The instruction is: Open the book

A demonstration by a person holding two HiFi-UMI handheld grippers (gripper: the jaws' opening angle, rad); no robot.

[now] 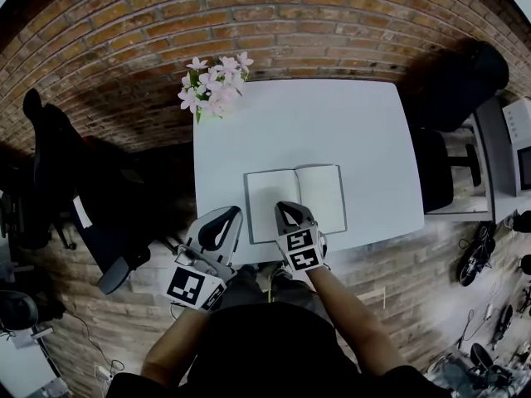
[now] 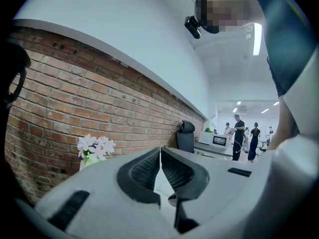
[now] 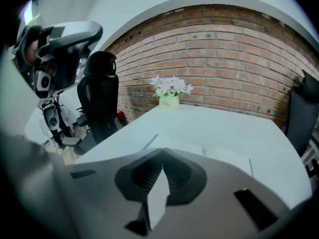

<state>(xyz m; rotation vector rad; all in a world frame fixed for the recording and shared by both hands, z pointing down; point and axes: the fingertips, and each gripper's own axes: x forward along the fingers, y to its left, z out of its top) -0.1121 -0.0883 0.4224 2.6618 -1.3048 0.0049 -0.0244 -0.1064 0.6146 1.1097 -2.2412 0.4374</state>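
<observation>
Two chairs (image 1: 50,156) flank table (image 1: 332,123); flowers (image 1: 214,85) at corner, apart from book (image 1: 319,193).

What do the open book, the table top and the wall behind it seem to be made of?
Book: paper, matte white; blank pages meet at a centre fold.
Table: smooth white top, perhaps laminate or plastic; the even surface leaves it open.
Wall: rough red-brown brick with pale mortar lines.

There is one white worktop (image 1: 365,139), one open book (image 1: 295,199) and one pot of flowers (image 1: 213,84). Two grippers sit low in the frame: the left gripper (image 1: 231,214) and the right gripper (image 1: 284,208). Two black office chairs stand by: one chair (image 1: 50,148) at the left, another chair (image 1: 465,77) at upper right.
</observation>
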